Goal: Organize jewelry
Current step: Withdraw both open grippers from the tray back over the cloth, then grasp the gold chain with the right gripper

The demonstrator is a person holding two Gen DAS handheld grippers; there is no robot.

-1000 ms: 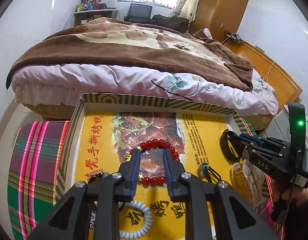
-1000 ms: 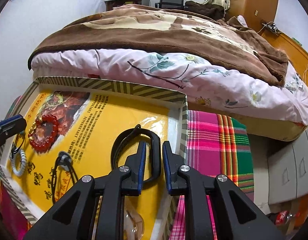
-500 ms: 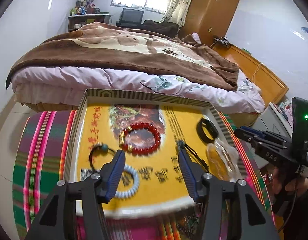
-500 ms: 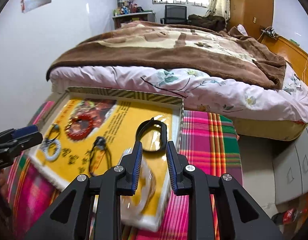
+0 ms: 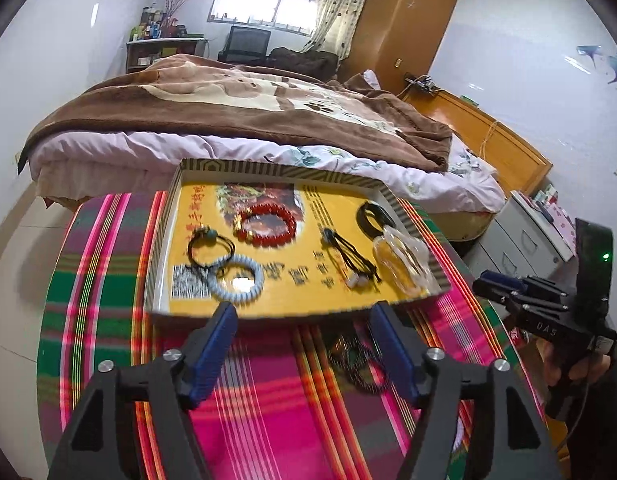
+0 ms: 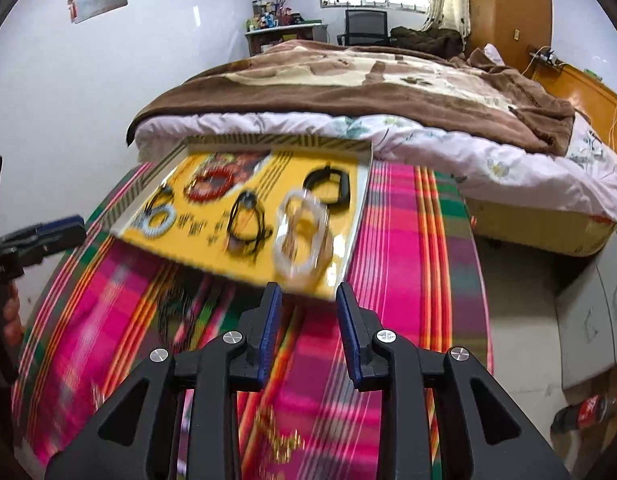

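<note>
A shallow yellow tray (image 5: 268, 300) with a striped rim lies at the far edge of a plaid cloth (image 5: 108, 280), just before a bed (image 5: 228, 112). Near the tray's left edge a black cord bracelet (image 5: 210, 246) lies touching a pale blue coiled band (image 5: 238, 278), which sits close to the near-left corner. Past them, toward the far middle, lies a red bead bracelet (image 5: 266, 222). Right of centre is a black cord with a small pendant (image 5: 350, 258). By the right edge a clear plastic piece (image 5: 402, 262) lies near the front, and a black band (image 5: 374, 216) lies beyond it, toward the far-right corner. On the cloth, just outside the tray's near edge, lies a dark, blurred string of beads (image 5: 358, 360).

The left gripper (image 5: 304, 312) hangs above the tray's near edge; its jaws have just been opening and stand wide apart with nothing between them. The right gripper (image 6: 308, 292), held by a hand (image 5: 564, 368), is above the near-right corner; its jaws have just been opening too, stand moderately apart and grip nothing.
</note>
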